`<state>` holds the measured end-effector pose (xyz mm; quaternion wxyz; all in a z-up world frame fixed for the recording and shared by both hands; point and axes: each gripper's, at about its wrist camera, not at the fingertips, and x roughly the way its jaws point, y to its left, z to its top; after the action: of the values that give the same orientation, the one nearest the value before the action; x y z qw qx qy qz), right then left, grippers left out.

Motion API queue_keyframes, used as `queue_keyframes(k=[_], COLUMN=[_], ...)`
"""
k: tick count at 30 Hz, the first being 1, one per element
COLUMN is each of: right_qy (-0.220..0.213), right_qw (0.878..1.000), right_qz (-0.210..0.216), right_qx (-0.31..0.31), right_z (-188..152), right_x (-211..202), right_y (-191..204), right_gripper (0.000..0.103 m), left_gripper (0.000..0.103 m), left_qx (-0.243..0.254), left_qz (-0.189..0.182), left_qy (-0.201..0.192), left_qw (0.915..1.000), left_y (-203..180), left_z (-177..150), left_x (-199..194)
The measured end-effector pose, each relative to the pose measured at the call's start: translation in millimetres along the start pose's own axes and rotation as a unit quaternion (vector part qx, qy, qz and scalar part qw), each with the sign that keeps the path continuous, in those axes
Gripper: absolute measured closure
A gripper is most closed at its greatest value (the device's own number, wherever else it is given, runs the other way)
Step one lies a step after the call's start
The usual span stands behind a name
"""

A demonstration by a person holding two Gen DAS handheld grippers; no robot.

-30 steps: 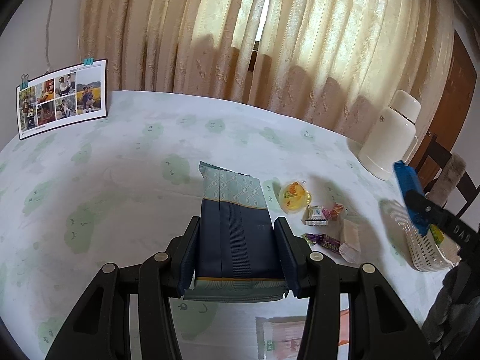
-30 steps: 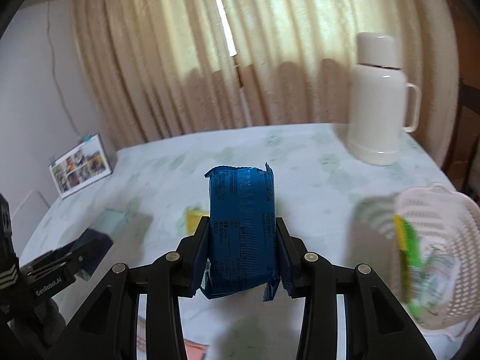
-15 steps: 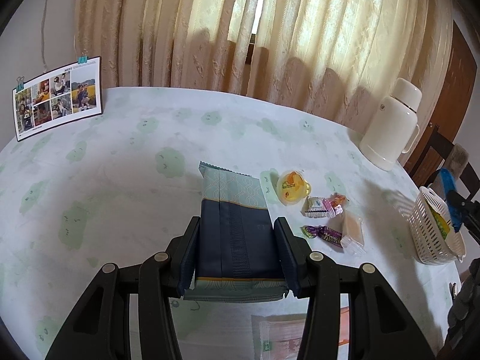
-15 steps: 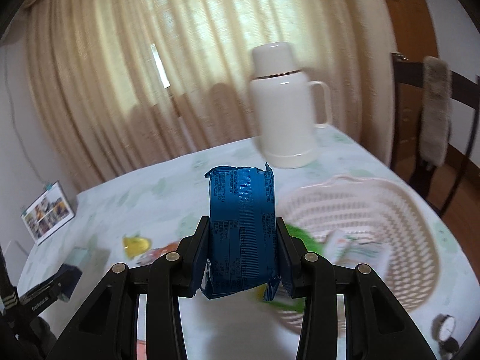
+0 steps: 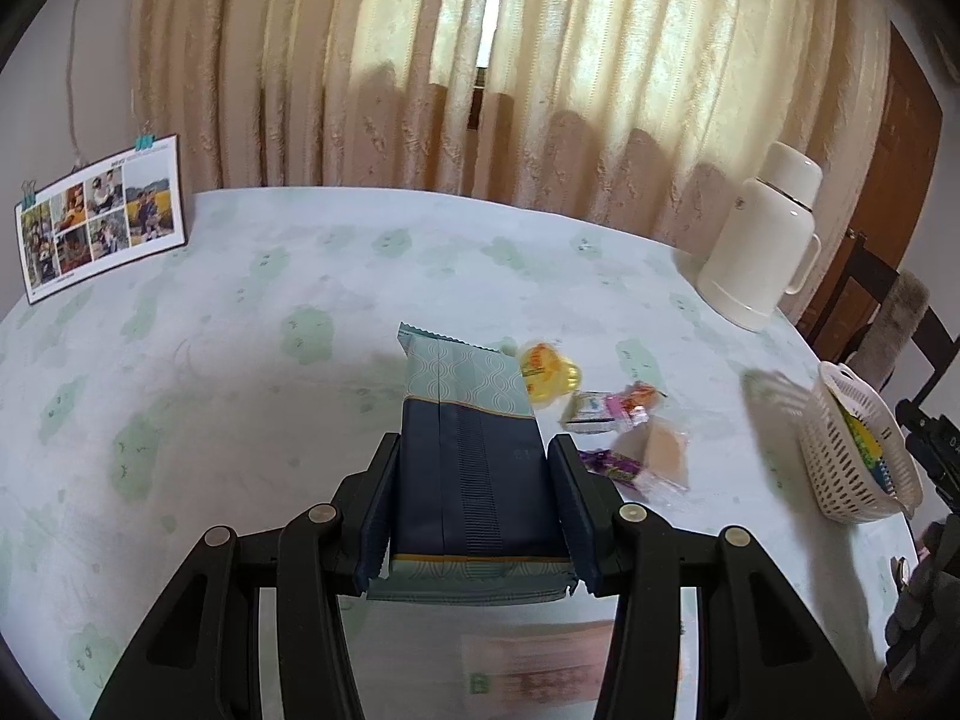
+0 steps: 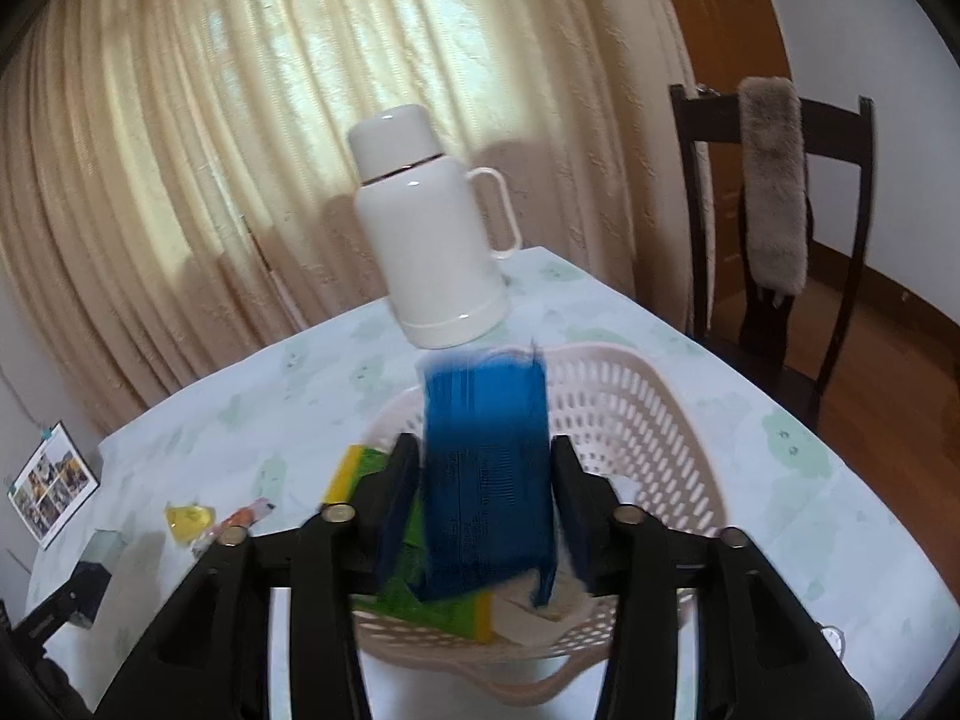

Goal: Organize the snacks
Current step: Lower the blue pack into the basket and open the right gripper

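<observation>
Jaws of the right gripper (image 6: 485,495) are opening around the blue packet (image 6: 487,480), released above the basket (image 6: 648,414) beneath, while the left gripper (image 5: 474,510) pinches the teal packet (image 5: 471,456) awaiting its turn.

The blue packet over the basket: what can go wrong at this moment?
1. The right gripper is opening with the blue packet between its jaws, above the white basket. The packet looks blurred, so it may land crooked or lean over the rim.
2. A green and yellow pack already lies in the basket; the packet may rest on it and slide.
3. The left gripper holds a navy packet; both hands may crowd the basket.
</observation>
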<state>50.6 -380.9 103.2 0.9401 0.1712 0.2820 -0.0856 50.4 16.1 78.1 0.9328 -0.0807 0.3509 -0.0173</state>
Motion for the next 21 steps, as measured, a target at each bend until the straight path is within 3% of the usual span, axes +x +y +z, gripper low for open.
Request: queue_keyframes(k=[1,12,21], right_qy=[-0.004,-0.041,-0.068], right_qw=[1.0,0.998,0.996], right_qz=[-0.002,-0.029,-0.043], right_qx=[0.009,0.023,0.028], right_z=[0,0,0], right_x=[-1,-12,-17], right_y=[-5,-33,-46], right_gripper=[0.032,0.032,0.032], left_gripper=[0.058,0.058,0.058], left_qx=[0.005,0.055,0.134], left_qz=[-0.002,-0.038,-0.09], left_qy=[-0.001,-0.005,-0.024], left_qw=[1.0,0.9977,0.9866], left_y=[-4,-62,-145], left_z=[0,12,22], left_x=[-2,-11,-18])
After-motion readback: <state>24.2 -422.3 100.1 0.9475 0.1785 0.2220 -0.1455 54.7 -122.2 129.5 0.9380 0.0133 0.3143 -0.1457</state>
